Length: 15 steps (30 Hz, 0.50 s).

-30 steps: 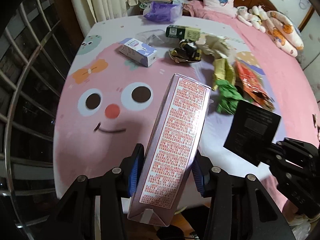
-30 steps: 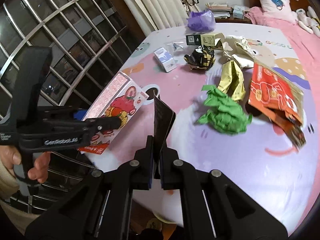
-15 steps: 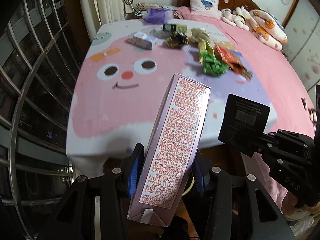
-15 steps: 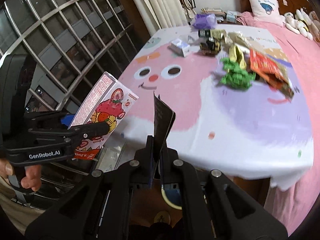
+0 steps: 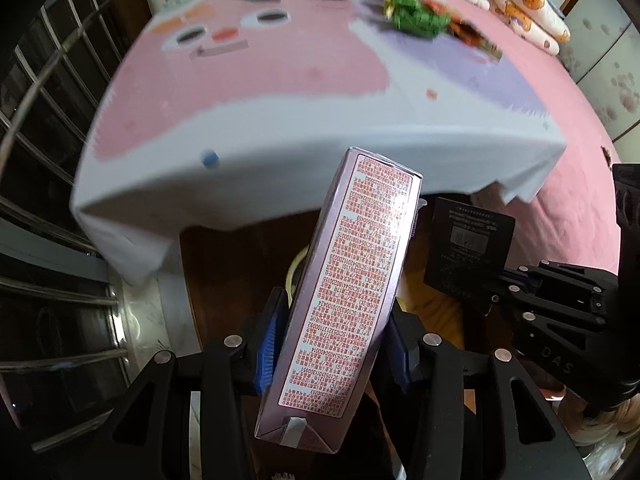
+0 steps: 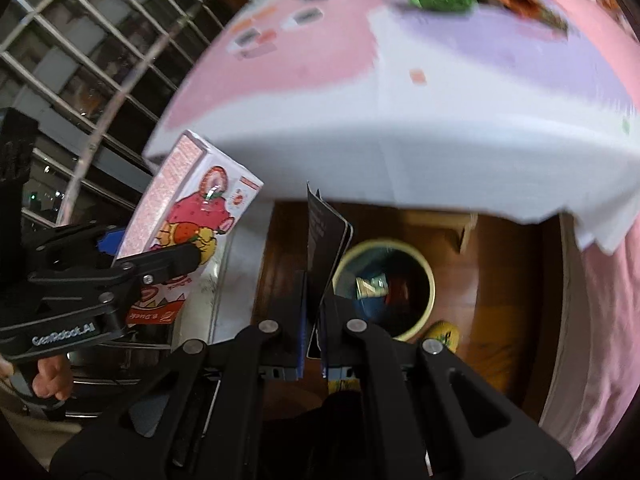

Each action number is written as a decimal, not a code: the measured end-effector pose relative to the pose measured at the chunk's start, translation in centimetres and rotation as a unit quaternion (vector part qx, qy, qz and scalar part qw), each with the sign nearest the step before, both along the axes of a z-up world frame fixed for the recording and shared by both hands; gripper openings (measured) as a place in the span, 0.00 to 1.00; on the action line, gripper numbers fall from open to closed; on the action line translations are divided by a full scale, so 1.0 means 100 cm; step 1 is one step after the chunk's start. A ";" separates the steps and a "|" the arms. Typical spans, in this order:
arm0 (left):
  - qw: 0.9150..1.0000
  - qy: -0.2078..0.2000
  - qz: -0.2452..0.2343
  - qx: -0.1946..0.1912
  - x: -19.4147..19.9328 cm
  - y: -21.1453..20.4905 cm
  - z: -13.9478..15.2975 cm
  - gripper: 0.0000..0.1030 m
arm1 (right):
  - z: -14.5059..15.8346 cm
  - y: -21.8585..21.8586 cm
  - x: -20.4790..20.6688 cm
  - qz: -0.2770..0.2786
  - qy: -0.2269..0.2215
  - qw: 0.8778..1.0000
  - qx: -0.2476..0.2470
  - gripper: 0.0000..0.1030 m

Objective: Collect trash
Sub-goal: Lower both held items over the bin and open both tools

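With both loads off surface [image 6: 400, 128], I read step as drop into bin [image 6: 424, 276] on floor. Left gripper [image 5: 332, 344] clamped on pink carton [image 5: 352, 288]; right gripper [image 6: 312, 320] pinched on black card [image 6: 324, 248]. Centre each over bin mouth before release.

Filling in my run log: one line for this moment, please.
left gripper: shut on pink carton | right gripper: shut on black card | bin: on floor below, holds trash
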State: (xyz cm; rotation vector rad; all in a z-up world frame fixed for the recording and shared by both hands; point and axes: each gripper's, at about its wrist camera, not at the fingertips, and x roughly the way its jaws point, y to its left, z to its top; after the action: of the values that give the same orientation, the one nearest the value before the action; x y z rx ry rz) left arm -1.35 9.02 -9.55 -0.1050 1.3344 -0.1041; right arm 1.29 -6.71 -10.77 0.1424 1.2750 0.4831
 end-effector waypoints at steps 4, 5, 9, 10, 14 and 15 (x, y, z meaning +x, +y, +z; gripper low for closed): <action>1.000 0.011 0.010 -0.001 0.000 -0.008 -0.048 0.44 | -0.056 -0.007 0.001 -0.014 0.029 0.999 -0.014 0.03; 1.000 0.018 0.013 0.000 0.000 -0.010 -0.067 0.44 | -0.071 -0.008 0.001 -0.018 0.036 0.999 -0.017 0.03; 0.999 0.030 0.016 0.001 0.003 -0.019 -0.124 0.44 | -0.137 -0.015 0.002 -0.029 0.063 0.997 -0.028 0.03; 0.999 0.033 0.016 0.001 0.007 -0.021 -0.139 0.44 | -0.149 -0.016 0.003 -0.030 0.067 0.997 -0.030 0.03; 0.999 0.044 0.014 0.008 0.015 -0.030 -0.199 0.44 | -0.207 -0.018 0.009 -0.038 0.082 0.995 -0.038 0.03; 0.999 0.046 0.013 0.009 0.018 -0.035 -0.211 0.44 | -0.217 -0.019 0.010 -0.039 0.083 0.995 -0.039 0.03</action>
State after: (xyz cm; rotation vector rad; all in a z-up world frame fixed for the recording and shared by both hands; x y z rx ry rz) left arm 0.48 5.54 -30.61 -0.1129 1.4259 -0.0650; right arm 2.27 -8.60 -32.51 0.1691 1.4439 0.3587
